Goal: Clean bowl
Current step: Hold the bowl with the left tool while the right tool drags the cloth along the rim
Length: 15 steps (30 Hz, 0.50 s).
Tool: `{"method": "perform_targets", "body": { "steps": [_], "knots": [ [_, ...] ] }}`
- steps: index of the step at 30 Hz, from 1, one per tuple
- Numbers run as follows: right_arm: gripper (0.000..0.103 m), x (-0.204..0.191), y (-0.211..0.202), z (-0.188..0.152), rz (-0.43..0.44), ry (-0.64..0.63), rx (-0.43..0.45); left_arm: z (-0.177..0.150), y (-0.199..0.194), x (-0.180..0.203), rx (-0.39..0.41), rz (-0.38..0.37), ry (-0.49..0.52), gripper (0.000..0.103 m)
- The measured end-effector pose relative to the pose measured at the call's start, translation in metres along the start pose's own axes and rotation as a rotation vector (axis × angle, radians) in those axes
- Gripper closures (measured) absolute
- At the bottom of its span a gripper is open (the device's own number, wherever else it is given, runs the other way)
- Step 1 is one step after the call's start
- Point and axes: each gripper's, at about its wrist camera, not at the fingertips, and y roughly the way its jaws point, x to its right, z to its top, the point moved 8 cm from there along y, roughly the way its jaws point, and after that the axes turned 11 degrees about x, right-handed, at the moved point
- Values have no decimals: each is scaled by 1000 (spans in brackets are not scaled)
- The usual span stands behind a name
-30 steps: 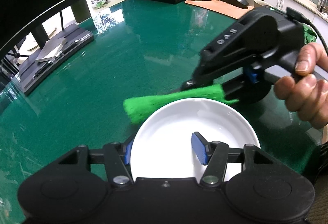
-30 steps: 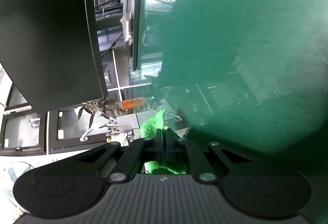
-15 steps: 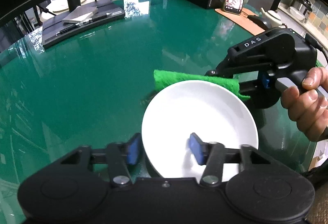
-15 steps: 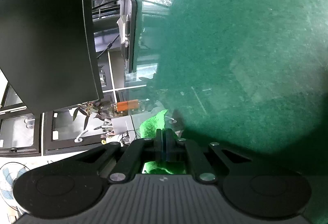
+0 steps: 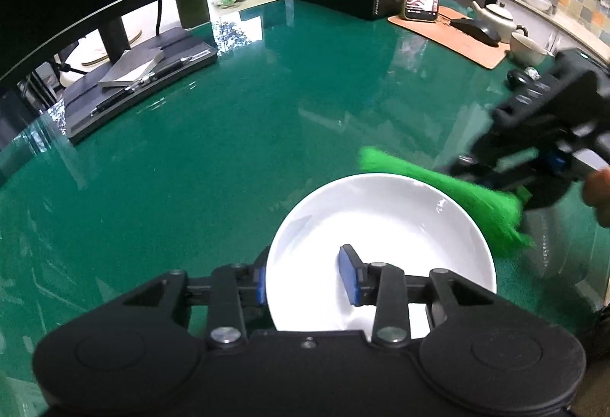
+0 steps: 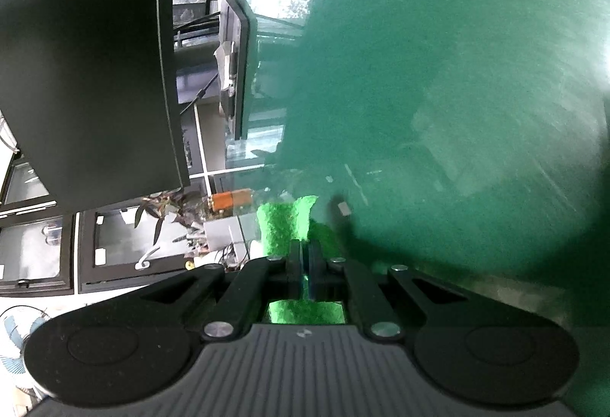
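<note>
- Left gripper (image 5: 309, 281) pinches the near rim of the white bowl (image 5: 381, 222), one blue pad inside, one outside.
- Right gripper (image 6: 304, 274), pressed together on a green cloth (image 6: 284, 226), holds it against the bowl's far-right rim.
- Green table (image 5: 228, 150) beneath.

The left gripper (image 5: 309, 279) grips the bowl (image 5: 381, 226) rim, jaws astride it. The right gripper (image 6: 305, 264) has jaws pinched on the cloth (image 6: 286, 222), just beyond the bowl.

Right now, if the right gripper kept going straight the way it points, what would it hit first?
Probably the green tabletop: the right gripper, shut on the cloth, has nothing else ahead. Depth is unclear.
</note>
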Motion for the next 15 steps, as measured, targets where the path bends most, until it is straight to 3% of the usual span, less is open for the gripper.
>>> {"method": "perform_targets", "body": {
  "steps": [5,15],
  "knots": [
    [98,-9,20,-1,-10,-32,-2,0,0,1,1,0,4,67],
    [98,7,-23,-7,-44,-15,-15,1,1,1,3,-16,18,65]
  ]
}}
